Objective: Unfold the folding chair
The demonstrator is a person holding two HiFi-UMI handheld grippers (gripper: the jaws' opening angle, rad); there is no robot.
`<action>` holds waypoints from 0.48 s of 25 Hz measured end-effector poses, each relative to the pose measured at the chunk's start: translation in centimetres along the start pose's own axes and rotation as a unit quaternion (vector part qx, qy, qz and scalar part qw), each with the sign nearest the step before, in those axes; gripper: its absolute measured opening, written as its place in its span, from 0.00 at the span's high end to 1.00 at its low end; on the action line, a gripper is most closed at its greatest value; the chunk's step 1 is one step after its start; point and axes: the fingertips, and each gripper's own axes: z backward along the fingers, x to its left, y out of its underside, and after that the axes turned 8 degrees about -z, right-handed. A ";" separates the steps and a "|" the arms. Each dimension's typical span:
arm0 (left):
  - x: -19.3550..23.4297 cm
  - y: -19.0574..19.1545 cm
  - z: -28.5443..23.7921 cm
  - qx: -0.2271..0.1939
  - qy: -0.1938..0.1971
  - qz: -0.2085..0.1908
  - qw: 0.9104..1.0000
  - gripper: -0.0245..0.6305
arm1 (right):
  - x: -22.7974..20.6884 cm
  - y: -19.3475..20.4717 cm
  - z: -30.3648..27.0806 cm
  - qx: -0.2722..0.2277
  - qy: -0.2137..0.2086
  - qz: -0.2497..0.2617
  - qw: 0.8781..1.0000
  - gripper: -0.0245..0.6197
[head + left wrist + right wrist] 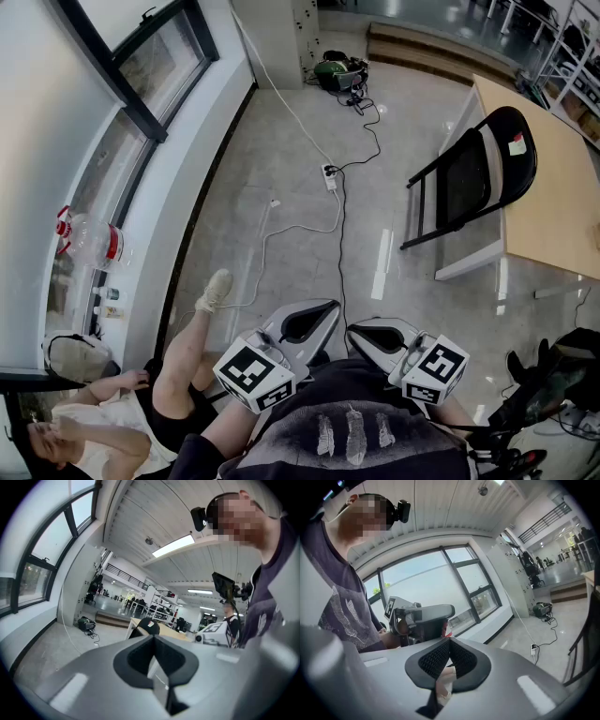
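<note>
**Desk:** What have you got on your screens?

**Operator:** Head view looks steeply down. I see the left gripper point(319, 314) and the right gripper point(367, 333) side by side in front of the person's chest, both aimed out over the grey floor point(281, 141).

**Desk:** Jaws?

**Operator:** Both clenched tight. In the left gripper view the pads point(140, 656) meet with nothing between them. It's the same in the right gripper view: the mesh pads point(436, 660) are pressed together and empty.

**Desk:** And the folding chair?

**Operator:** I have the folding chair point(478, 173) at upper right, well apart from both grippers. It's black, looks folded flat, and is propped at a tilt against the side of the wooden table point(553, 202). There's a small sticker near the top of its back. Neither gripper is touching it.

**Desk:** Anything in between?

**Operator:** A white power strip point(330, 176) lies on the floor, with cables running from it. A green bag point(337, 73) sits farther off by the wall. At lower left, a person point(141, 403) is sitting on the floor below the window, and a clear bottle point(89, 239) sits on the sill above.
</note>
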 end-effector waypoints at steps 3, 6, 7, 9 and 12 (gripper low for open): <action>0.5 -0.8 -3.4 0.001 -0.017 -0.001 1.000 0.96 | -3.0 -1.7 1.3 0.005 -0.010 0.009 1.000 0.96; 0.3 -1.7 -6.8 0.002 -0.028 -0.005 1.000 0.96 | -5.8 -2.9 3.0 0.009 -0.021 0.002 1.000 0.96; 0.2 -2.0 -7.8 0.003 -0.032 -0.006 0.999 0.96 | -6.8 -3.3 3.7 0.010 -0.026 -0.002 1.000 0.96; 0.0 -2.4 -9.8 0.006 -0.044 -0.004 0.999 0.96 | -8.6 -4.1 4.8 0.015 -0.037 -0.007 0.999 0.96; 0.3 -2.9 -11.9 0.008 -0.070 -0.002 0.997 0.96 | -10.9 -5.6 5.8 0.021 -0.055 -0.001 0.998 0.96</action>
